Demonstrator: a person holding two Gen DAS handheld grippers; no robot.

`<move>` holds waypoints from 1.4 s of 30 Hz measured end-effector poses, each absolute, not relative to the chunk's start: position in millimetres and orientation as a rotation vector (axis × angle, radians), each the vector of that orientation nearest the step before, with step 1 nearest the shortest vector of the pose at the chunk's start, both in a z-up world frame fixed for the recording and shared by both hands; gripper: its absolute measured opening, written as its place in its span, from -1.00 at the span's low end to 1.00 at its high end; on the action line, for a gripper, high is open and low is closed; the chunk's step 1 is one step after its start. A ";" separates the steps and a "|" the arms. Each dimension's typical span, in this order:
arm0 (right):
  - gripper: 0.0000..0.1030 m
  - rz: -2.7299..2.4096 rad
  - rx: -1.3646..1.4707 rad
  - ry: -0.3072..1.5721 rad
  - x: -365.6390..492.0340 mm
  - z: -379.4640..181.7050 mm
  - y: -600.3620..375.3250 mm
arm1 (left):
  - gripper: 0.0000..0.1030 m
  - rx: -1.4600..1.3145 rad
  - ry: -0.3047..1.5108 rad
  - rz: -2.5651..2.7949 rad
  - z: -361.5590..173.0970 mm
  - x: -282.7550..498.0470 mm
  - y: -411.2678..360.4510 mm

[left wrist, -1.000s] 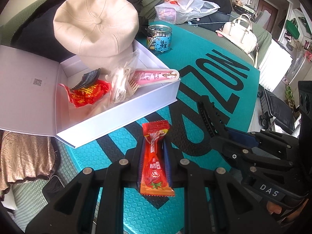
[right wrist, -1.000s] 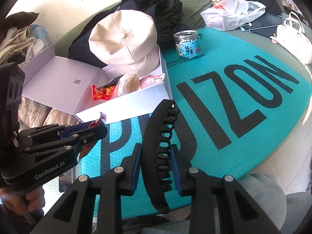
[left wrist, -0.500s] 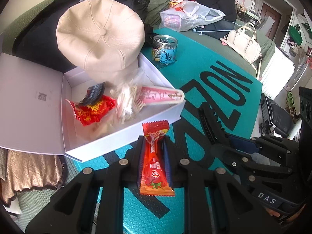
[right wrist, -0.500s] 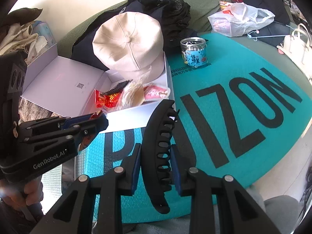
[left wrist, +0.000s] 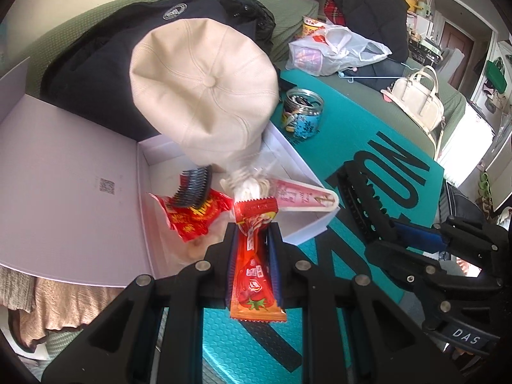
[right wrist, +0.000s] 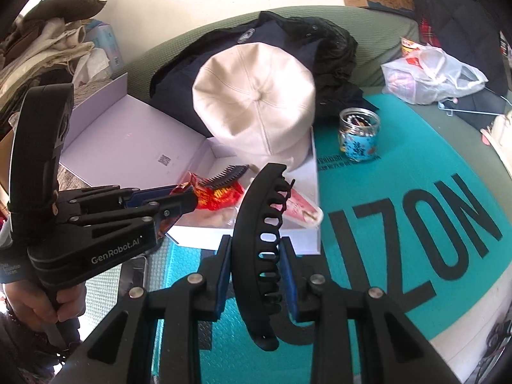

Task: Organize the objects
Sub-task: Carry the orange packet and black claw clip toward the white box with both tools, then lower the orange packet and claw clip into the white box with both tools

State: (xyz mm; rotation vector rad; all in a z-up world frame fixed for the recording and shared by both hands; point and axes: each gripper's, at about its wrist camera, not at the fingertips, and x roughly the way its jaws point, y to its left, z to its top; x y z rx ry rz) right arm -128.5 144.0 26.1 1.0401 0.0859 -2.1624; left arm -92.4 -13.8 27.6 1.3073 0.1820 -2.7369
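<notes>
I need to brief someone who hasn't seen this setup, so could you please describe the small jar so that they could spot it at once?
Start at the teal mat with big black letters. At its far edge, just right of the open white box and the cream hat, stands the small jar. It alone is clear and lidless, with a blue label.

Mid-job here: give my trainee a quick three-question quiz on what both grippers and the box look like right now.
1. True or false: the left gripper is shut on a long red snack packet.
2. What does the right gripper hold? A) glass jar B) black plastic hair claw clip C) cream cap
3. Name the dark toothed item lying in the open white box.

Key: 1 true; 2 B; 3 a small dark comb.
</notes>
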 end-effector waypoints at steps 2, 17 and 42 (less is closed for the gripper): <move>-0.46 -2.154 1.033 0.096 -131.4 28.1 135.7 | -0.67 1.298 0.192 -2.732 30.0 -93.5 -23.0; -0.46 -2.057 0.986 0.144 -159.3 36.2 74.2 | -0.67 1.239 0.161 -2.682 40.8 -112.8 -75.1; -0.45 -1.979 1.015 0.135 -218.3 -16.5 44.3 | -0.67 1.317 0.081 -2.601 -8.2 -179.4 -93.6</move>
